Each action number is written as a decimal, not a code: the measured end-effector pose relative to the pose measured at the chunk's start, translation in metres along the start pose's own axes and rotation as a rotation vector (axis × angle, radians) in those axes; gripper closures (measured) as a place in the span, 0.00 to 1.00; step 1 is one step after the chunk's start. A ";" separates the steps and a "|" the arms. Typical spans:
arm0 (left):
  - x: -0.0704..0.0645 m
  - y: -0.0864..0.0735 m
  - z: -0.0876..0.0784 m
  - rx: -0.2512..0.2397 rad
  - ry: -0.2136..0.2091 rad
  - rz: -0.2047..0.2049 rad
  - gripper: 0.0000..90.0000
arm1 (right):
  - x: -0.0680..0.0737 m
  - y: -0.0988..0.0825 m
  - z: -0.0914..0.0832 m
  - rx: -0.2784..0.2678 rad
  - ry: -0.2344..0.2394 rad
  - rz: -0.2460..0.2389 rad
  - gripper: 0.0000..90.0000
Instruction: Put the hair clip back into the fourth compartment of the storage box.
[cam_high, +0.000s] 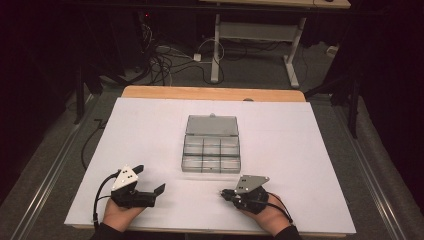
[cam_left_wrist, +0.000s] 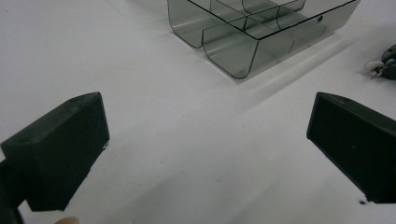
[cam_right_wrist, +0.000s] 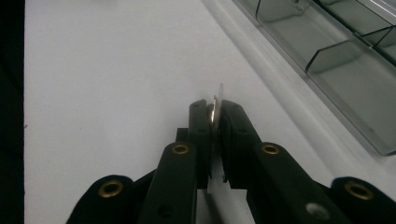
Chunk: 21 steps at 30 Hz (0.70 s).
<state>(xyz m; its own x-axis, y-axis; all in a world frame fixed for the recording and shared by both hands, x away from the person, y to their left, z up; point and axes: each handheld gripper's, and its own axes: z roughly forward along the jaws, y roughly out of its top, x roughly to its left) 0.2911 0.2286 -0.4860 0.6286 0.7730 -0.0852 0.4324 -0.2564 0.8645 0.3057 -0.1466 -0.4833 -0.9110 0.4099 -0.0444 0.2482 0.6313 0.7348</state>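
An open, clear grey compartment box (cam_high: 210, 168) sits mid-table, its lid (cam_high: 211, 125) laid back behind it; the compartments look empty. My left gripper (cam_high: 150, 178) rests near the front left of the white board, jaws wide open with nothing between them (cam_left_wrist: 205, 107), and the box's corner (cam_left_wrist: 233, 56) lies ahead of it. My right gripper (cam_high: 223, 193) lies just in front of the box's front wall (cam_right_wrist: 345, 70). Its jaws (cam_right_wrist: 215, 105) are shut on a small thin flat piece (cam_right_wrist: 219, 93), edge-on, with a metallic glint. That piece (cam_left_wrist: 375, 68) sticks out of the right gripper's tip in the left gripper view.
The white board (cam_high: 150, 130) covers a wooden table (cam_high: 210, 93). Beyond the table, cables (cam_high: 165, 60) lie on the floor and a desk frame (cam_high: 260, 35) stands farther back. Bare board lies to the left and right of the box.
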 end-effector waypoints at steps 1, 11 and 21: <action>0.000 0.000 0.000 -0.001 0.000 0.000 0.00 | 0.000 0.000 0.000 0.000 0.000 -0.003 0.93; 0.000 0.000 0.000 0.004 -0.002 0.002 0.00 | 0.000 0.000 0.000 0.002 0.001 -0.001 0.94; 0.000 0.000 -0.001 -0.009 0.001 -0.002 0.00 | -0.001 0.008 -0.007 -0.047 -0.040 0.017 0.95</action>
<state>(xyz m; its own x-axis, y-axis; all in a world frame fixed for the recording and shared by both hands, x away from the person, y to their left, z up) 0.2904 0.2293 -0.4859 0.6275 0.7738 -0.0863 0.4274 -0.2498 0.8689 0.3060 -0.1464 -0.4730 -0.8926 0.4471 -0.0577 0.2472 0.5925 0.7667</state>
